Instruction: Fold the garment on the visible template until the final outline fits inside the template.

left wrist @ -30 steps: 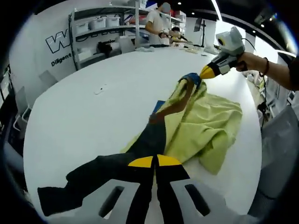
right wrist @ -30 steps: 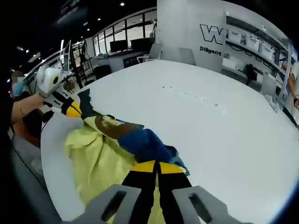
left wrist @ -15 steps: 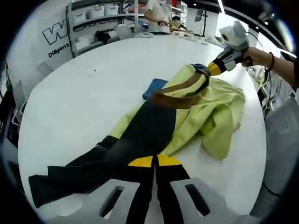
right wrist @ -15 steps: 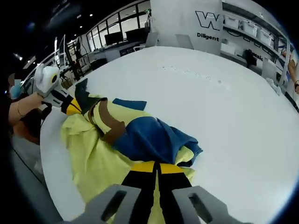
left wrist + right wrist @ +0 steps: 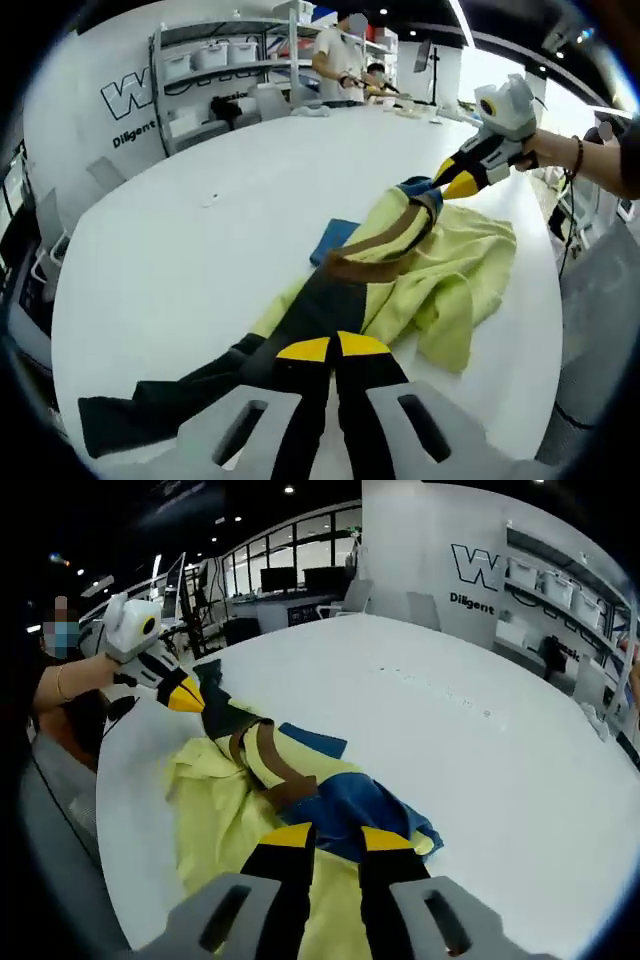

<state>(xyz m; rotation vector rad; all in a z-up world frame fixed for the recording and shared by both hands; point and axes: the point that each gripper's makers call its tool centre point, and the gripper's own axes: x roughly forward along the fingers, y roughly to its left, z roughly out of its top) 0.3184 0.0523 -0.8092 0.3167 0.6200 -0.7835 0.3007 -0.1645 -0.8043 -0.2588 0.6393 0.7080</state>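
A yellow-green garment (image 5: 455, 265) with dark, brown and blue parts lies bunched on the white table (image 5: 190, 250). My left gripper (image 5: 333, 347) is shut on its dark end, which trails toward the table's near edge. My right gripper (image 5: 452, 180) hovers at the far side, jaws parted, with the blue end (image 5: 418, 187) just at its tips. In the right gripper view the right gripper (image 5: 335, 837) stands open over blue cloth (image 5: 365, 805), and the left gripper (image 5: 188, 697) grips the dark cloth (image 5: 225, 715). A blue flat sheet (image 5: 333, 238) (image 5: 318, 741) pokes out from under the garment.
The round table's edge runs close along the garment's side (image 5: 125, 810). Bare tabletop (image 5: 480, 770) stretches beyond the garment. Shelves with bins (image 5: 215, 60) and people (image 5: 335, 50) stand at the back. A person's hand (image 5: 560, 150) holds the right gripper.
The right gripper's jaws, shut half a second ago, now stand apart. The left gripper stays shut on the dark cloth. Both cameras have shifted a little.
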